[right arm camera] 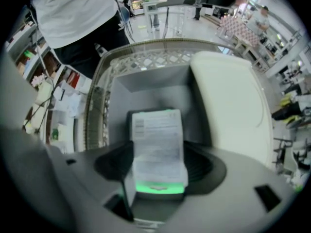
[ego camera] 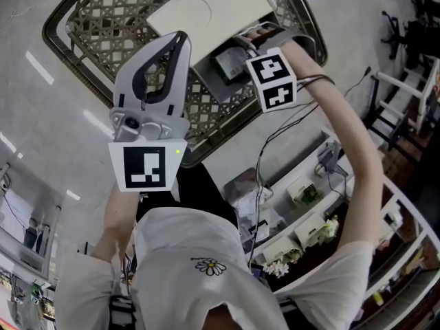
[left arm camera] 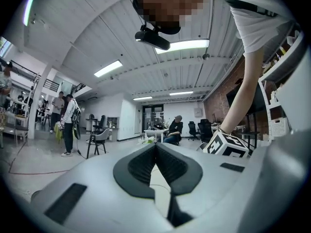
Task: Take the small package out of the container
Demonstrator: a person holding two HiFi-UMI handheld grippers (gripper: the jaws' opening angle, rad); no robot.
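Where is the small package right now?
In the right gripper view, the small package is clamped in the right gripper, over a grey parcel, left of the white package.

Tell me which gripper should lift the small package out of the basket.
The right gripper: its jaws grip the package at the basket. The left gripper points away, jaws together, empty.

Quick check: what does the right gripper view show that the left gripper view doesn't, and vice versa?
Right gripper view only: the right tongs shut on the small package, with a grey box behind it inside a woven basket, and a white panel alongside. Left gripper view only: the left tongs closed on nothing, facing ceiling lights and a seated person across the room. Both: the operator's white shirt.
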